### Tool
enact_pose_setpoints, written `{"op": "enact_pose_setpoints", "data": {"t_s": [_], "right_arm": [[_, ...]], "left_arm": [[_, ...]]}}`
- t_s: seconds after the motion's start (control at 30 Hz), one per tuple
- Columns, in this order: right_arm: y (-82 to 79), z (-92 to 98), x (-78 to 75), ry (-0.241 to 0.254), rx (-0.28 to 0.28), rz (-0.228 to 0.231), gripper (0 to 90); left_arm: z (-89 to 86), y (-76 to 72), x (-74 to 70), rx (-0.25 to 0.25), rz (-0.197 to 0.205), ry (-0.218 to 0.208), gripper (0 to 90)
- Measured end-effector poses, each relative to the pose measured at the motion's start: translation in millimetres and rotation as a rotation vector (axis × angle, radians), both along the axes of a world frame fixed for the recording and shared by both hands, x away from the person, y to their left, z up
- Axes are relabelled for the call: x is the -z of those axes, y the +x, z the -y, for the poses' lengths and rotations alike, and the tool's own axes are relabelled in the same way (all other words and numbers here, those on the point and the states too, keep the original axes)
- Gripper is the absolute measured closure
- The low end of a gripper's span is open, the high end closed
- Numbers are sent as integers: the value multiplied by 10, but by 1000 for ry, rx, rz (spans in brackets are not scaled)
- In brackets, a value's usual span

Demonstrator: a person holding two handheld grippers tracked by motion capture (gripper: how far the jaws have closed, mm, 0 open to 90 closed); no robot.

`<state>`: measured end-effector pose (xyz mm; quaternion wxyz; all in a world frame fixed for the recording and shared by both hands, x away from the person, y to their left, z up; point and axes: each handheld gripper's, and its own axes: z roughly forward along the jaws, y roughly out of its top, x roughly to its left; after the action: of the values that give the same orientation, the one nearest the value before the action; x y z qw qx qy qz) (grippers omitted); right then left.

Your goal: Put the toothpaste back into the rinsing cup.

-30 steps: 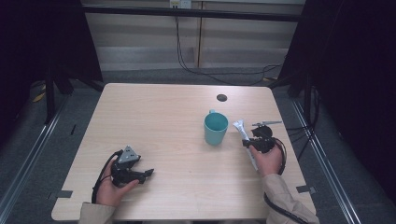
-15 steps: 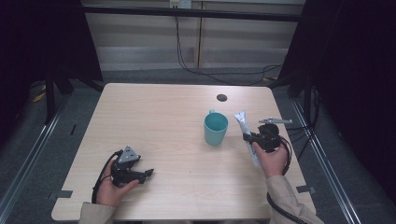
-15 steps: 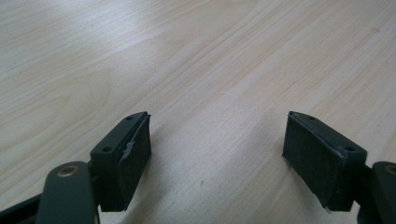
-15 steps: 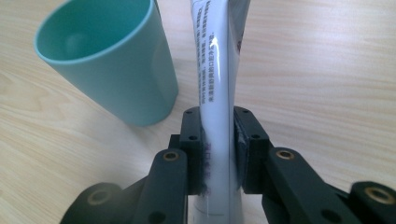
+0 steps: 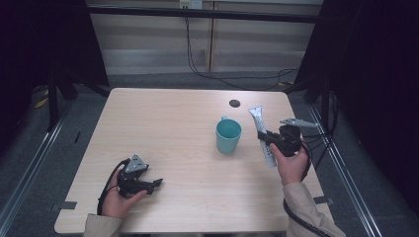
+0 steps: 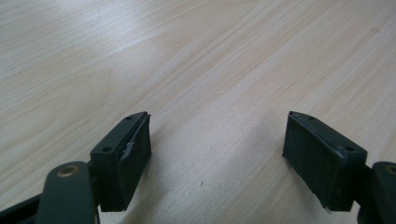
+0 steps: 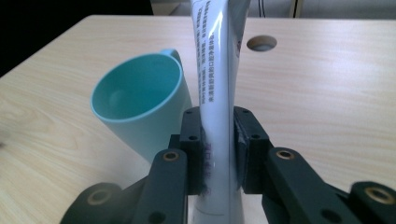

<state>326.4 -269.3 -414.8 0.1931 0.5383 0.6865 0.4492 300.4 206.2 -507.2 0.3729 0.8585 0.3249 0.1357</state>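
Observation:
A teal cup (image 5: 228, 136) stands upright on the wooden table (image 5: 173, 123), right of centre; it appears again as the cup (image 7: 140, 102) in the right gripper view, empty inside. My right gripper (image 5: 269, 139) is shut on a white tube (image 5: 262, 136) and holds it just right of the cup, raised off the table. In the right gripper view the tube (image 7: 217, 79) stands up between the two pads (image 7: 191, 154), squeezed at its lower part. My left gripper (image 5: 155, 183) rests near the front left of the table, open, with nothing between its fingers (image 6: 126, 158).
A round cable hole (image 5: 234, 103) sits in the tabletop behind the cup. Cables trail from the right gripper over the table's right edge. Metal rails run along the floor on both sides of the table.
The right gripper has lifted the tube off the table and brought it a little closer to the cup. The left gripper has stayed where it was.

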Motion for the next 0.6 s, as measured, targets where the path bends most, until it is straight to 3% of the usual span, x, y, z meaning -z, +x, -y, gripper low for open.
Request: {"op": "enact_pose_setpoints", "data": {"t_s": [0.3, 0.6], "right_arm": [[-5, 1, -88, 39, -4, 68, 757], [18, -41, -147, 59, -18, 100, 757]], "left_arm": [[2, 0, 2, 1, -2, -3, 227], [2, 0, 2, 2, -2, -3, 223]]}}
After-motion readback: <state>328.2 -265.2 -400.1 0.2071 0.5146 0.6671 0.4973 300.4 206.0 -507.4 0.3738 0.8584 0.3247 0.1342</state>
